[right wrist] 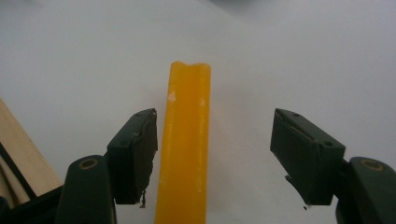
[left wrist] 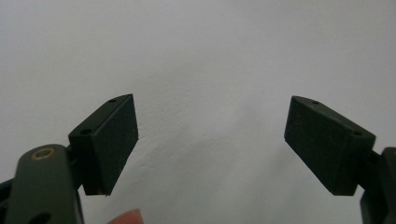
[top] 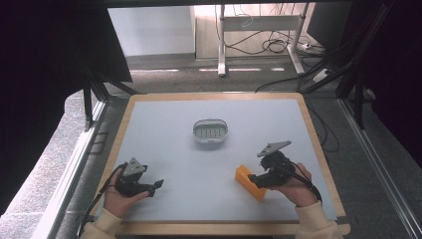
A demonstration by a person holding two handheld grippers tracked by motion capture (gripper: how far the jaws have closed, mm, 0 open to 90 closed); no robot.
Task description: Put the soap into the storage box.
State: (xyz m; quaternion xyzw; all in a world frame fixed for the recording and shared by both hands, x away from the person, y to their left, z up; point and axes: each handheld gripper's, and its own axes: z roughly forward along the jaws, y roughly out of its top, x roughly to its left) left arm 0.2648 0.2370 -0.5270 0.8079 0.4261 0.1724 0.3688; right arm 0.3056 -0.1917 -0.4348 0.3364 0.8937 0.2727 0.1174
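right gripper: jaws spread wide around the orange block, left jaw just beside it, not clamped
orange block: on the table, near end cut off
left gripper: agape, empty, over bare table
soap dish: mid-table, contents unclear

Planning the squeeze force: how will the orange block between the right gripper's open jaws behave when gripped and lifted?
The orange block looks solid with straight edges, so probably stiff. Its flat sides should resist rolling. The smooth, slightly glossy surface may slip in the right gripper, whose jaws stand open around it.
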